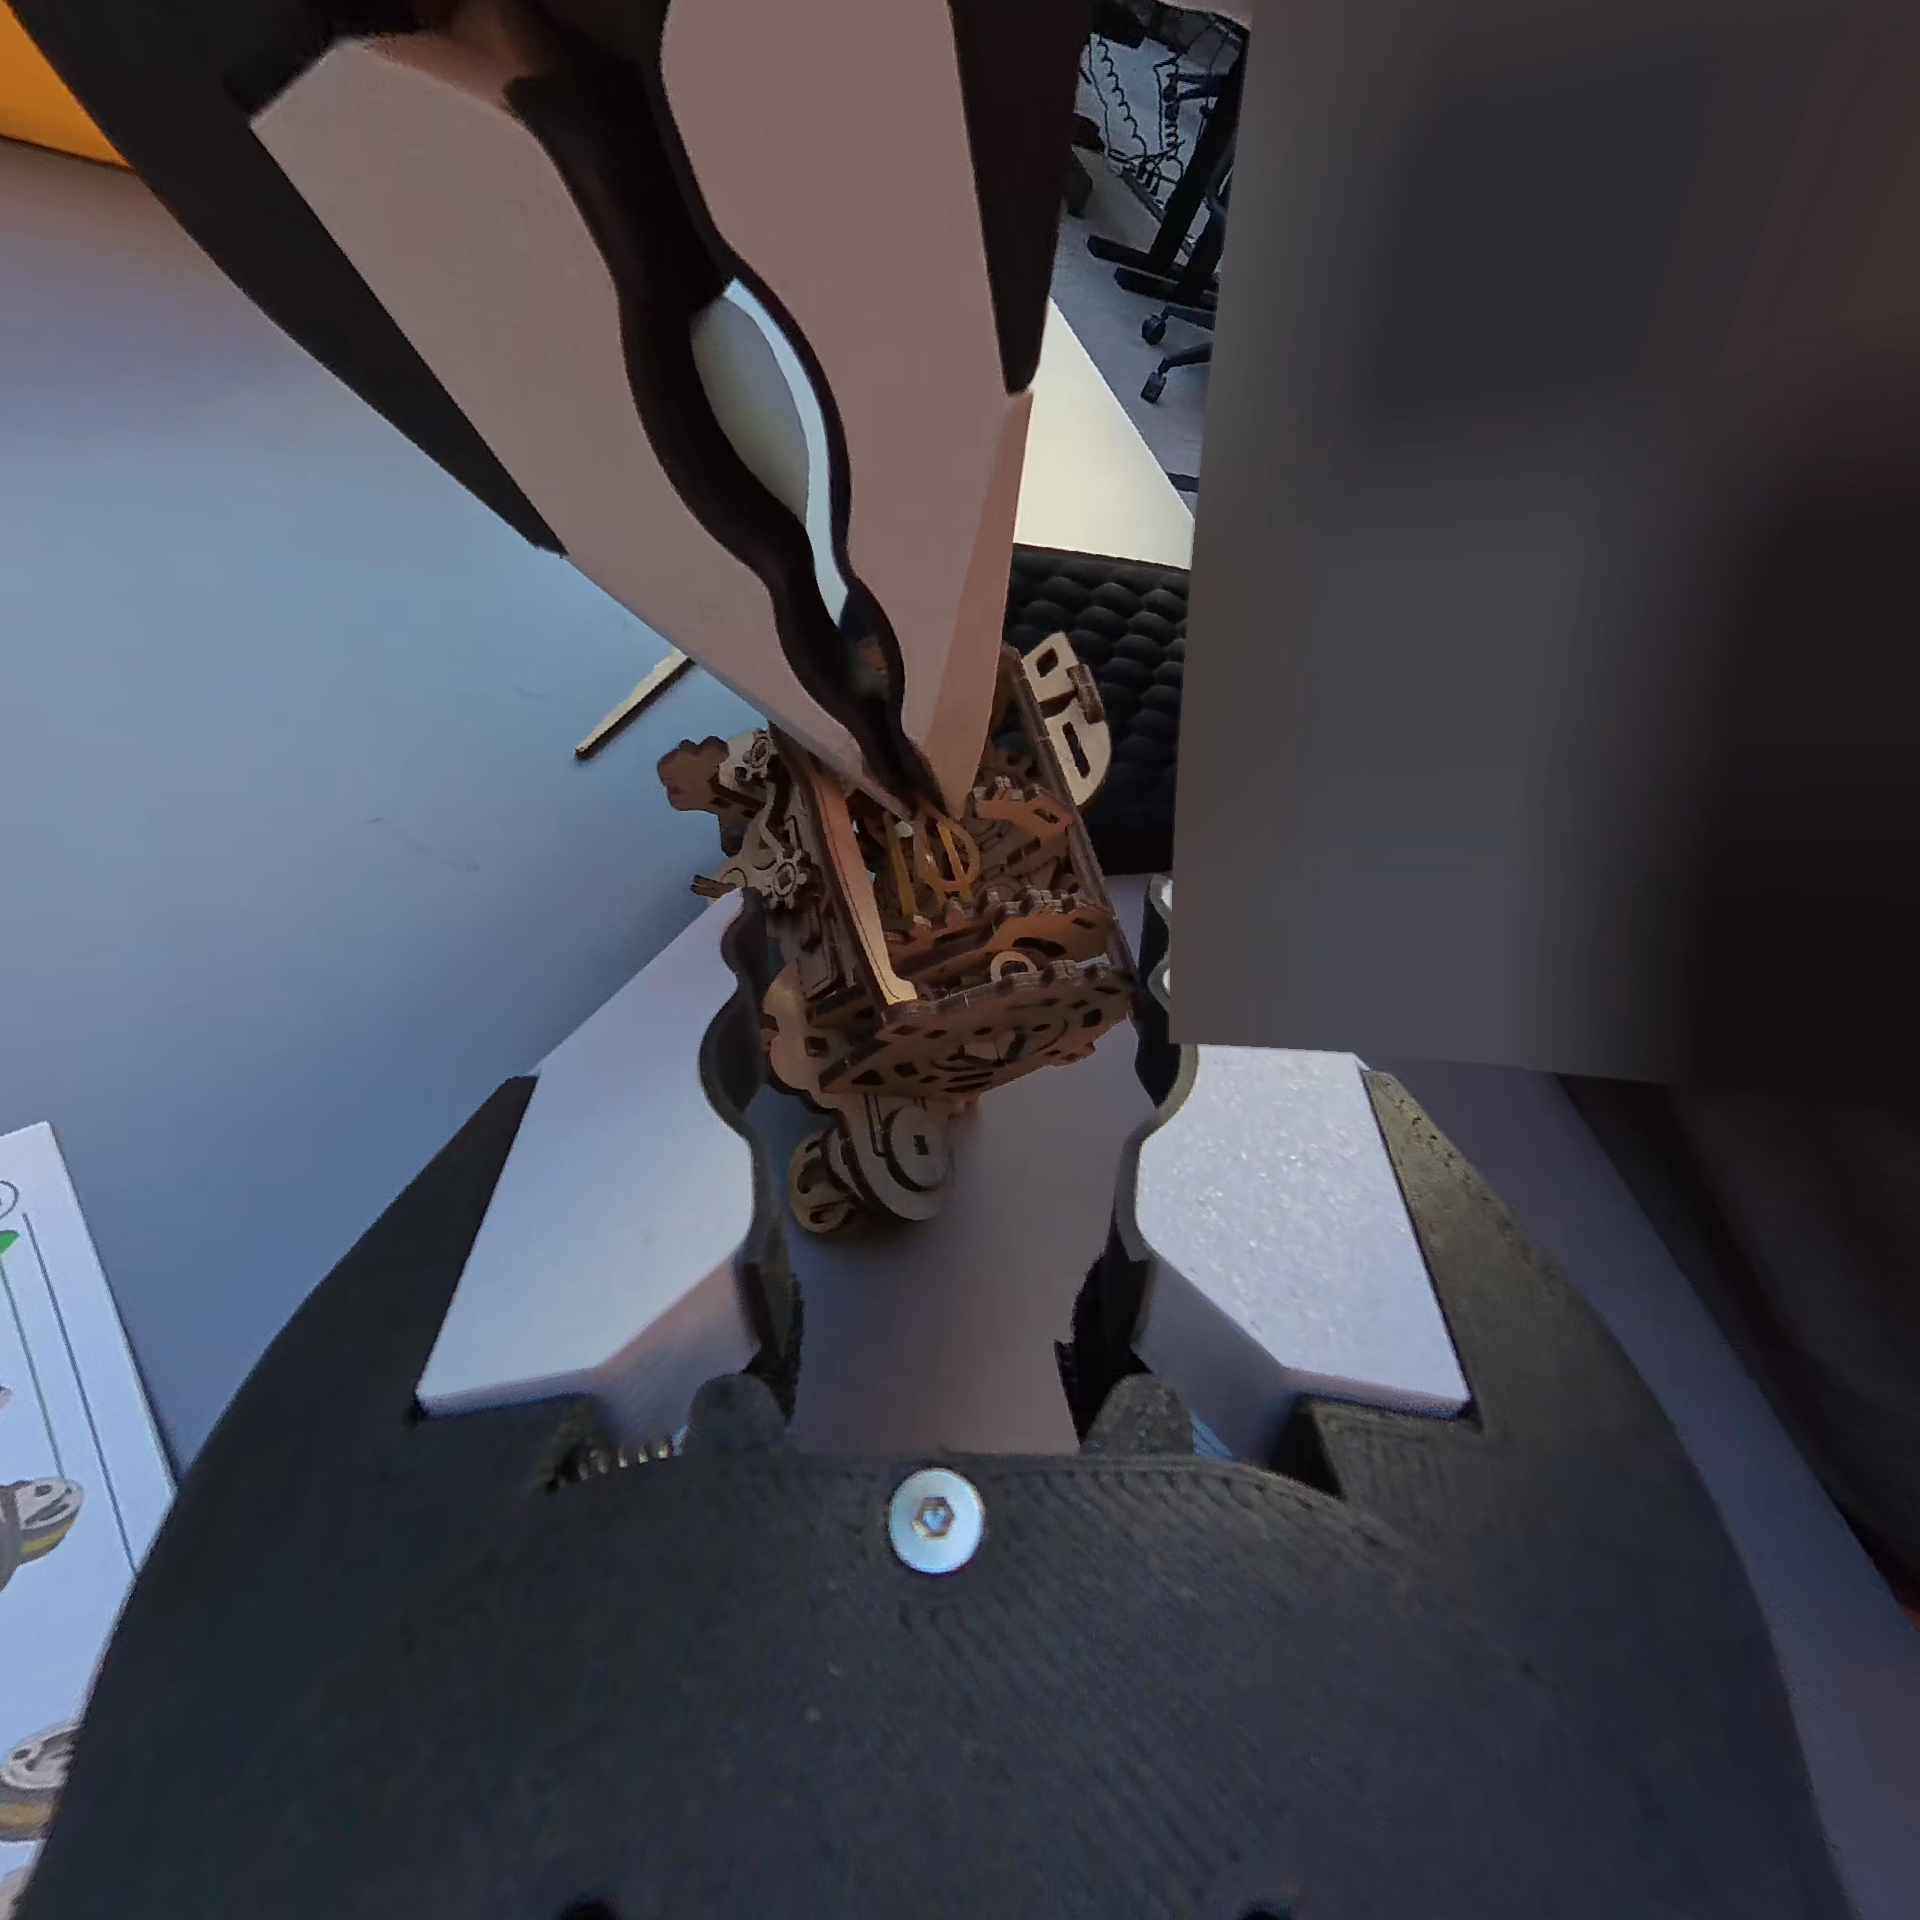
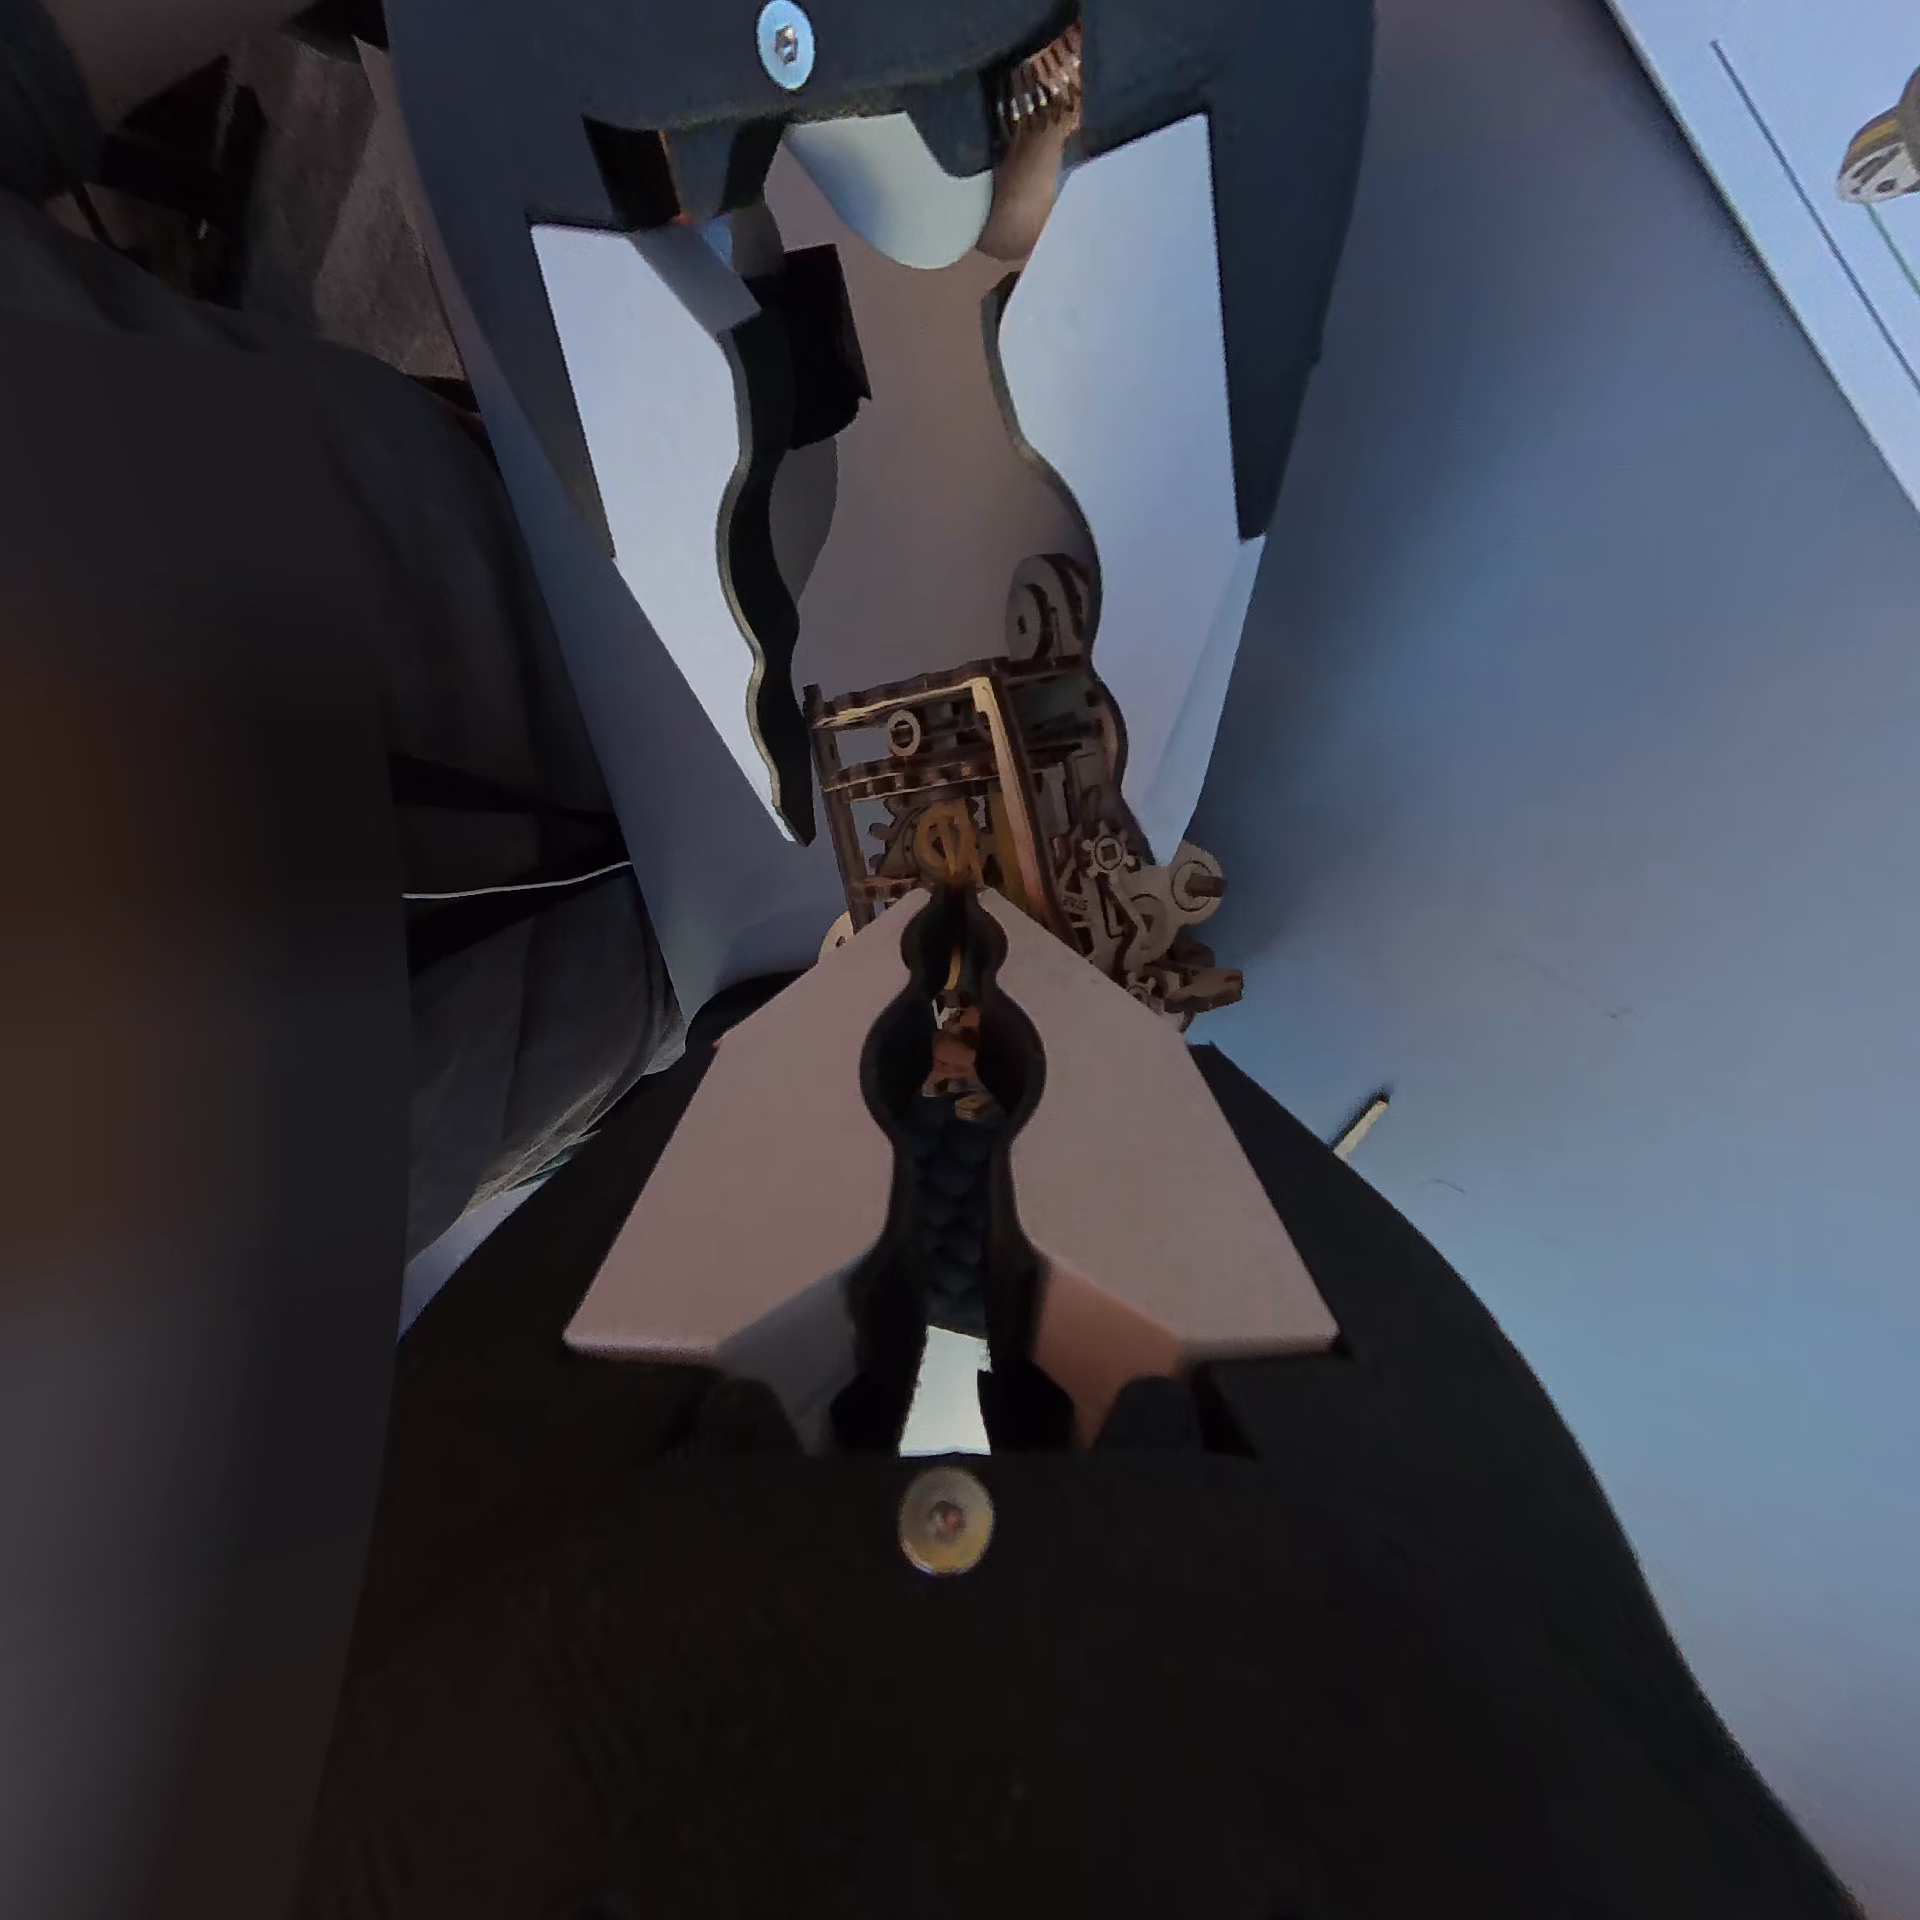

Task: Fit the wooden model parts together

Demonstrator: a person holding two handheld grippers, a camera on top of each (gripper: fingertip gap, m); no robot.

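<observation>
Yellowish, thin and stretchy-looking, a rubber band point(image 2: 951, 868) is what your right gripper point(image 2: 951, 894) is pinching, fingertips clenched on it just inside the wooden model point(image 1: 935, 935). Your left gripper point(image 1: 940, 997) is bracketing the model's body: the left pad is lying against it, while the right pad is partly hidden, so a firm clamp is not certain. The model is sitting tilted over the grey tabletop point(image 1: 312, 727), with an instruction sheet point(image 1: 62, 1351) nearby. Pulling hard could make the band slip free or snap, or drag the model loose.
</observation>
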